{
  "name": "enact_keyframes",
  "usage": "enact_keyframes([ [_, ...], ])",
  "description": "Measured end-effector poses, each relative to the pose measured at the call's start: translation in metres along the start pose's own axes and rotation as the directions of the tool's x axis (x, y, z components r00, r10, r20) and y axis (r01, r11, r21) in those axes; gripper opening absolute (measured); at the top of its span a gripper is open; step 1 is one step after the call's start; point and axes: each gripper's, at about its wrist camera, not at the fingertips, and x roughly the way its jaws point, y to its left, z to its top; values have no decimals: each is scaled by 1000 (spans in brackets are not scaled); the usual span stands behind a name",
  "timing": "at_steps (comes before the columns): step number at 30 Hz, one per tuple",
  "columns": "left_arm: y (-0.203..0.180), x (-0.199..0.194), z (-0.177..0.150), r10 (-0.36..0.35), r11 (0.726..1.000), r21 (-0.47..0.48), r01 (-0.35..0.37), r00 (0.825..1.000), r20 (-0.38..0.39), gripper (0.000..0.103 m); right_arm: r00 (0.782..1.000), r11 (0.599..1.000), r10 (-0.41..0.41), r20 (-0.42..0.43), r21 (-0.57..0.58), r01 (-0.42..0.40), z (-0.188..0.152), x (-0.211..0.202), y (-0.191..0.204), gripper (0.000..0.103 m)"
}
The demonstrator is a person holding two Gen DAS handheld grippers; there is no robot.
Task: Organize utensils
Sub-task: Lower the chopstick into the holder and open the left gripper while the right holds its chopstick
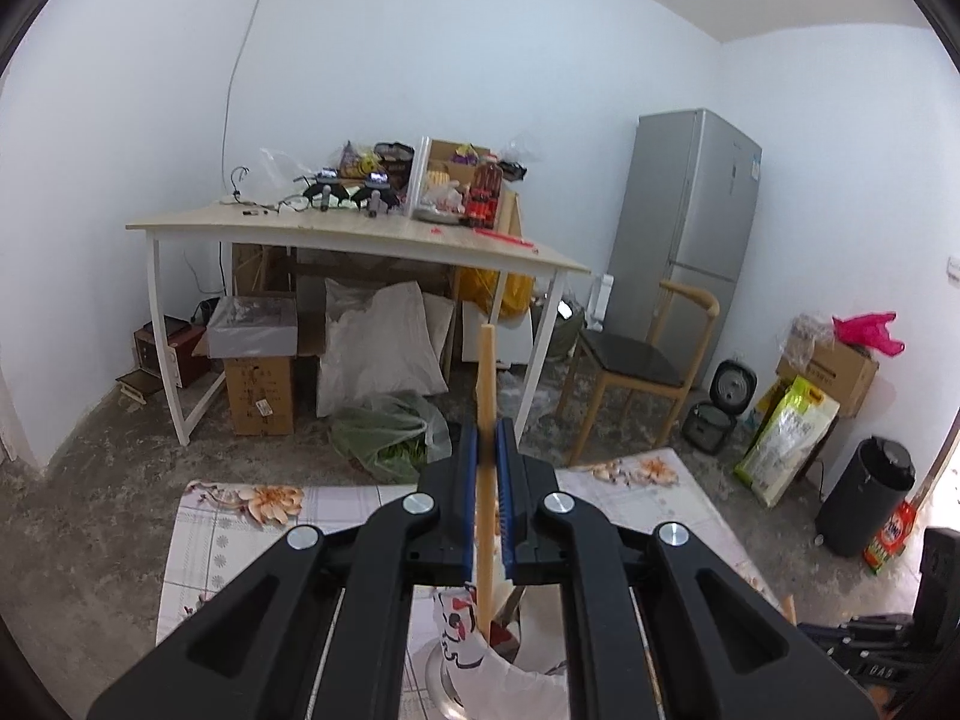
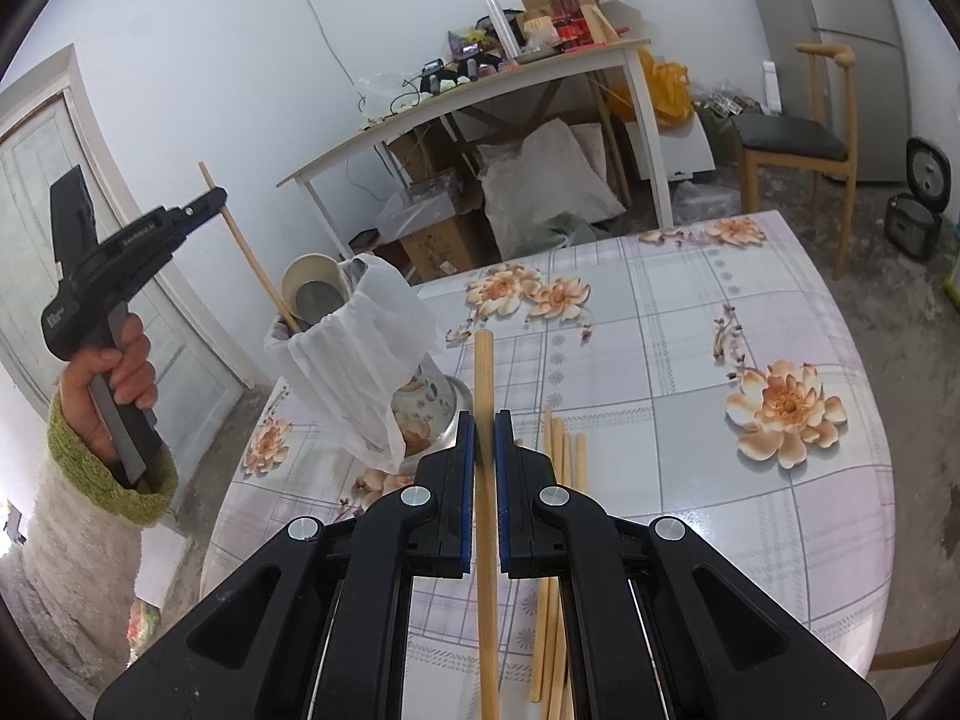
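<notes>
At the left, the left tool [image 2: 217,197] pinches a chopstick [image 2: 252,252] with its tip inside the cloth-covered holder [image 2: 354,348], the right tool [image 2: 485,438] clamps another chopstick [image 2: 483,384] above the table [image 2: 690,312], and several loose chopsticks [image 2: 564,456] still lie there unsorted.

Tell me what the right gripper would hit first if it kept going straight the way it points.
Probably the flowered tablecloth: the right gripper, shut on a chopstick, points down at bare cloth. Depth is uncertain; the bag-lined holder sits left of that line.

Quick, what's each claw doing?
Left claw: shut on a chopstick, over the cup.
Right claw: shut on another chopstick.
</notes>
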Motion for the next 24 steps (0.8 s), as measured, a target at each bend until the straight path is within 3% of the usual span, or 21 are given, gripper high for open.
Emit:
enact_keyframes([
  [5, -4, 14, -16, 7, 1000, 20, -6, 997, -75, 6, 1000, 1000, 4, 7, 2, -4, 1, -1, -1, 5],
  [9, -9, 30, -30, 27, 999, 43, -20, 985, -169, 6, 1000, 1000, 9, 16, 1, -9, 3, -5, 0, 5],
  [15, -13, 25, -35, 29, 998, 51, -20, 981, -191, 7, 999, 1000, 15, 45, -21, -14, 9, -18, 6, 5],
  [17, -13, 19, -35, 17, 999, 50, -8, 982, -188, 12, 998, 999, 27, 62, -25, -25, 15, -24, 9, 5],
  [19, -11, 10, -35, 5, 999, 34, 1, 986, -169, 30, 996, 999, 41, 75, -33, -39, 22, -28, 13, 5],
  [24, -3, -23, -35, -14, 1000, -6, 13, 995, -95, 45, 988, 993, 93, 124, -82, -83, 51, -36, 31, 5],
])
